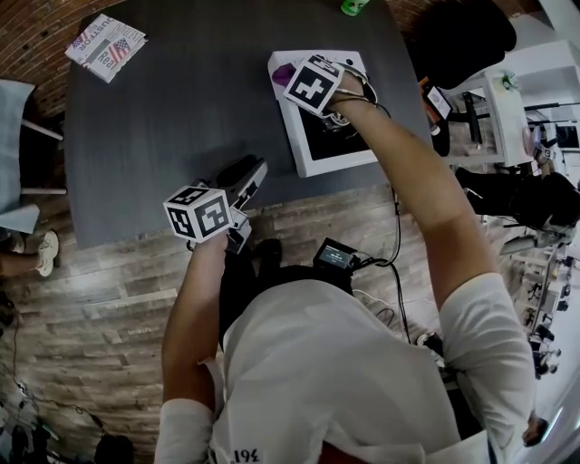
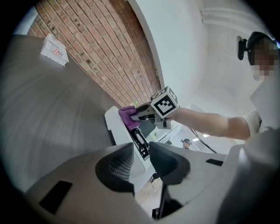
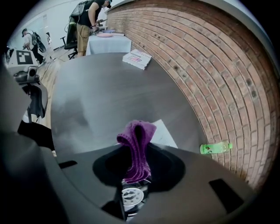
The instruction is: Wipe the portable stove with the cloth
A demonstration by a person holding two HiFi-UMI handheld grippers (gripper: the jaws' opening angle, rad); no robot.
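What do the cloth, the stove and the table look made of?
Cloth: purple knit fabric, soft; looped edge and limp folds show.
Stove: white casing, smooth, probably painted metal, though plastic is possible.
Table: dark grey, matte top with faint sheen; likely laminate.

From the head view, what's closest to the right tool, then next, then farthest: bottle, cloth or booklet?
1. Cloth, in its grip.
2. Bottle, just beyond, at the far edge.
3. Booklet, at the far-left corner.
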